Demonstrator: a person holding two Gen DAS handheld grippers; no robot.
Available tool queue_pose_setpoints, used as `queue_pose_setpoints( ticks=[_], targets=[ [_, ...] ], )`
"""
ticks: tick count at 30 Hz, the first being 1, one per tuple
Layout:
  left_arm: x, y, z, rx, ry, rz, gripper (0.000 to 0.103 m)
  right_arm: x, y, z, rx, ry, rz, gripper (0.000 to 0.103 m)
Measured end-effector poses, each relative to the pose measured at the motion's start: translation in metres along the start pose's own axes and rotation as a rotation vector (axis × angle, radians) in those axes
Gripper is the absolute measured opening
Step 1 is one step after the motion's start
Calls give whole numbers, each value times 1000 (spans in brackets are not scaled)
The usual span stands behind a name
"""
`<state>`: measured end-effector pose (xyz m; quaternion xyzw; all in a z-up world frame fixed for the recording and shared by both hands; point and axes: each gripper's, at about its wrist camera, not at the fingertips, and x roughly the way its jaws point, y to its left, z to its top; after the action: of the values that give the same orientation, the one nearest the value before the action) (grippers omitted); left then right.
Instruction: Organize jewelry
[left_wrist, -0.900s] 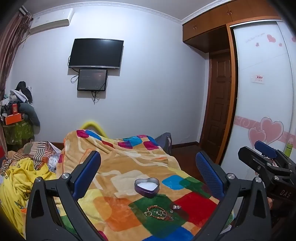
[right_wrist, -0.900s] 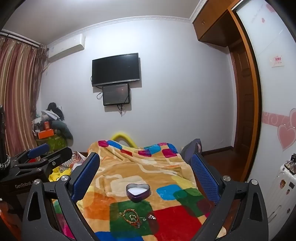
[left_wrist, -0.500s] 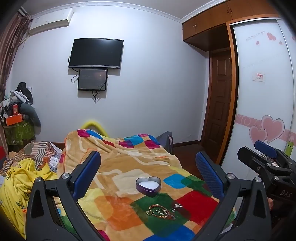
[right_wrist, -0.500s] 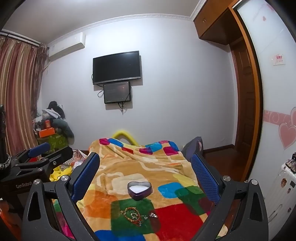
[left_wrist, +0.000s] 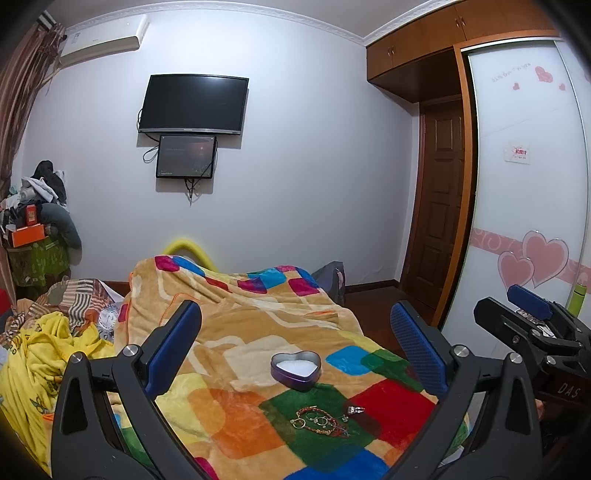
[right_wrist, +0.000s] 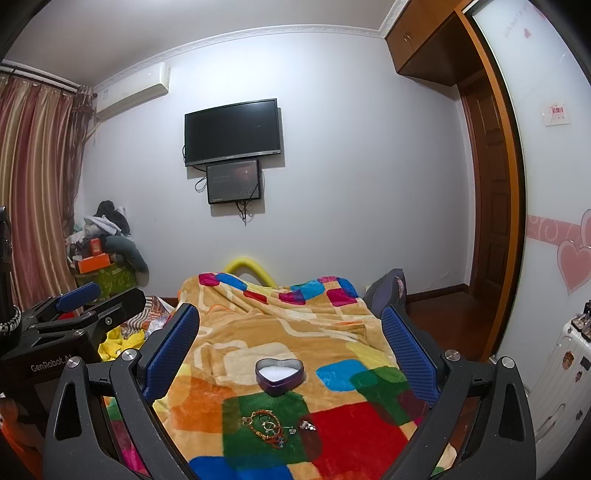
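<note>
Both claws hang above the near end of a bed covered by a patchwork blanket (left_wrist: 236, 332), each with its blue-padded jaws spread wide and nothing between them: the left claw (left_wrist: 295, 347) and the right claw (right_wrist: 291, 343). On the blanket sits a purple heart tin (left_wrist: 295, 370), lid off, its inside white. Just nearer than the tin, on a green patch, lies a tangle of bracelets (left_wrist: 319, 422), red and gold, with hoop rings among them. A small silver ring (left_wrist: 355, 409) rests just to its right, at the edge of a red patch, apart from the tin.
</note>
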<state>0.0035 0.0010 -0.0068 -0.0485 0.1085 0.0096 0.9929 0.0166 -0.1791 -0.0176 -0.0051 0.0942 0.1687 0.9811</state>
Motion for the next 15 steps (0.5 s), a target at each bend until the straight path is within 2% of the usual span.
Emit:
queue_pose_setpoints(
  ticks=[15],
  targets=[
    [-2,-4,0,11,-3,2,103,1,-1,0,5,6,3,98]
  ],
)
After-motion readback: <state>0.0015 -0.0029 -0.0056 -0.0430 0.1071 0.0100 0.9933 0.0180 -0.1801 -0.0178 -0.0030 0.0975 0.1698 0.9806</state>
